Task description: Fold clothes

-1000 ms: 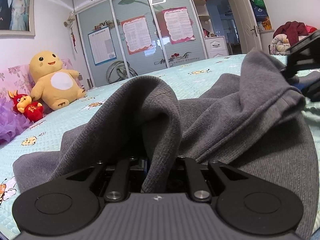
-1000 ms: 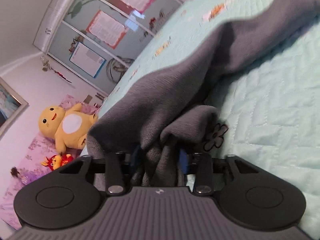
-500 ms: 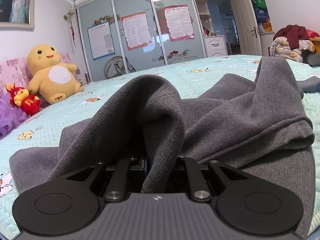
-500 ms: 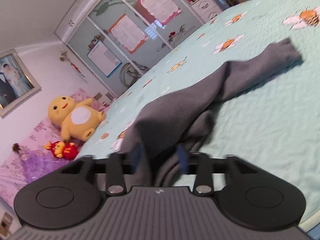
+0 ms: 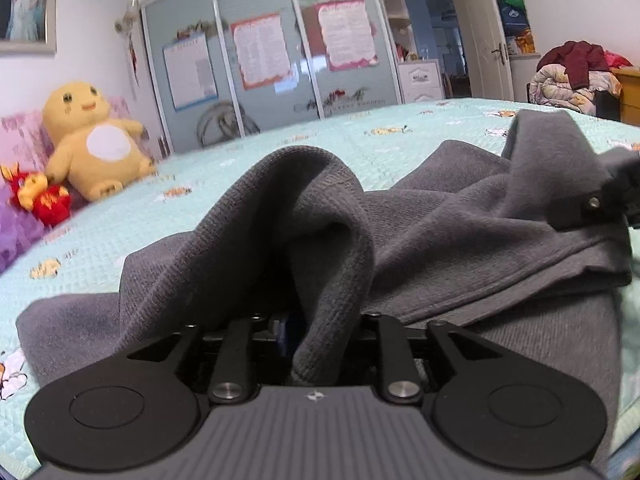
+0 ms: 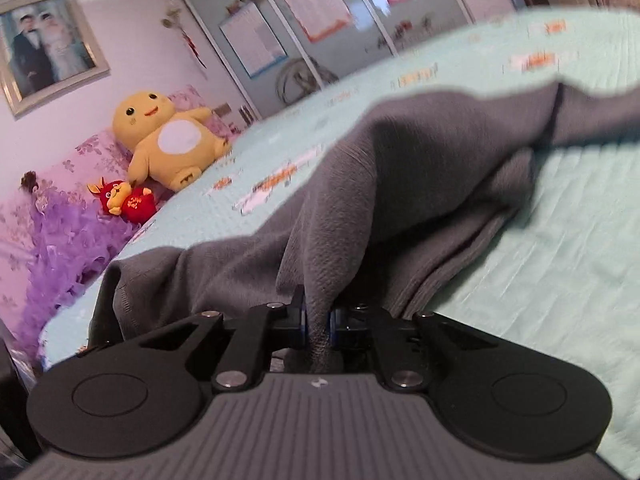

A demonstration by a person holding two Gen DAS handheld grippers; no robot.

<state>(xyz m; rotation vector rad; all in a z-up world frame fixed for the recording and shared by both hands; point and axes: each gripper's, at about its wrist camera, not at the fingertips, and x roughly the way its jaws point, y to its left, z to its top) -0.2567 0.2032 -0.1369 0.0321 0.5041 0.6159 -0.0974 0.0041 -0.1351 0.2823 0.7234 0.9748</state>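
Gripping a raised fold of the grey garment (image 5: 460,216), the left gripper (image 5: 316,344) has cloth bunched between its fingers, jaws closed on the fabric; fold stands up in a hump just ahead of the fingers, rest of garment spread flat on the bed (image 5: 280,148) w/ mint quilted cover. Right gripper (image 6: 318,324) also clamped on the same grey garment, blue pads (image 6: 303,320) pressed tight on a thin pinch of cloth; fabric drapes up and away from it toward the upper right, one long part trailing off across the cover. Right gripper's body visible at right edge of left wrist view (image 5: 600,204), touching the garment's far side. Bkgd: yellow plush toy (image 5: 92,140) and small red plush (image 5: 40,200) by the pink headboard area; wardrobe w/ sliding doors (image 5: 264,56) w/ posters; pile of clothes (image 5: 576,76) far right; framed photo (image 6: 48,48) on wall. Right wrist view motion-blurred.
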